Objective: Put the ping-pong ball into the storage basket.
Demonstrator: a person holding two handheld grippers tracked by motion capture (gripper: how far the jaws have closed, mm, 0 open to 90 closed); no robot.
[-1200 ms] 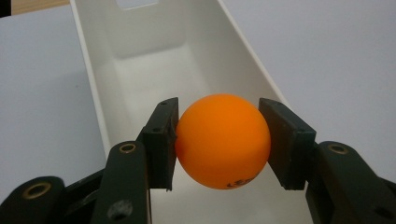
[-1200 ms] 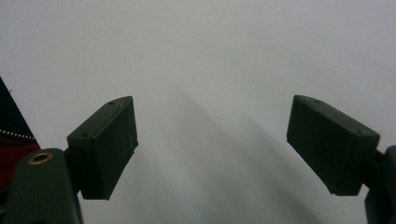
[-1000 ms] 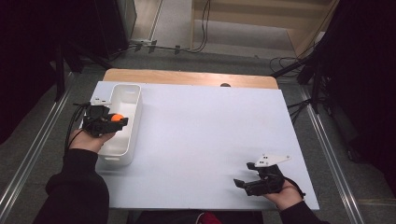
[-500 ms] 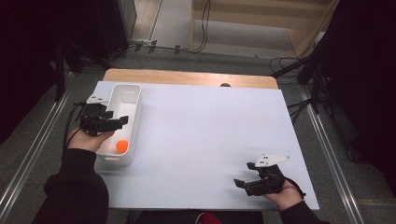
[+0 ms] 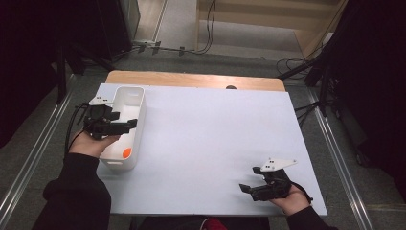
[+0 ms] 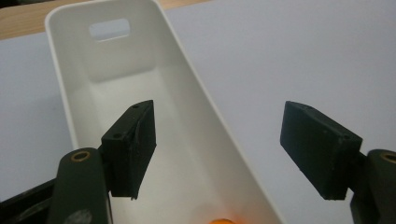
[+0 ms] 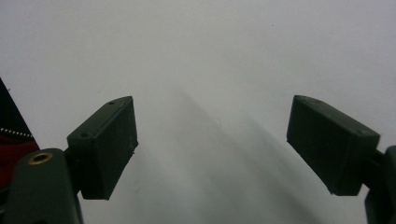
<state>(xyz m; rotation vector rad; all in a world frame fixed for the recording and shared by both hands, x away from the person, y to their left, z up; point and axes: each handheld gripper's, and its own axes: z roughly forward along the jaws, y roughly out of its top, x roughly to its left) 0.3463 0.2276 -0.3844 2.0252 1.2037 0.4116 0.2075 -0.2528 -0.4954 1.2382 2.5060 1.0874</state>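
At the far left of the high view, the left gripper (image 5: 128, 125) hangs over a long white bin (image 5: 139, 103) that stands on the table (image 5: 215, 129), and a small orange ball (image 5: 127, 153) lies loose on the bin's floor at its near end, well below the jaws. The left gripper view brings in what the high view cannot: the jaws have just been opening and now stand spread with nothing between them, one pad (image 6: 133, 147) over the bin's hollow and the other out past its rim, while just a sliver of the ball (image 6: 223, 220) peeps in at the bottom edge. The ball is bright, round and smooth; the bin is glossy moulded plastic with rounded corners and a handle slot cut in its far wall. Far to the right, near the table's front edge, the right gripper (image 5: 246, 189) rests low in the person's hand — its own view shows matt black pads (image 7: 105, 147) parted over bare, pale tabletop.
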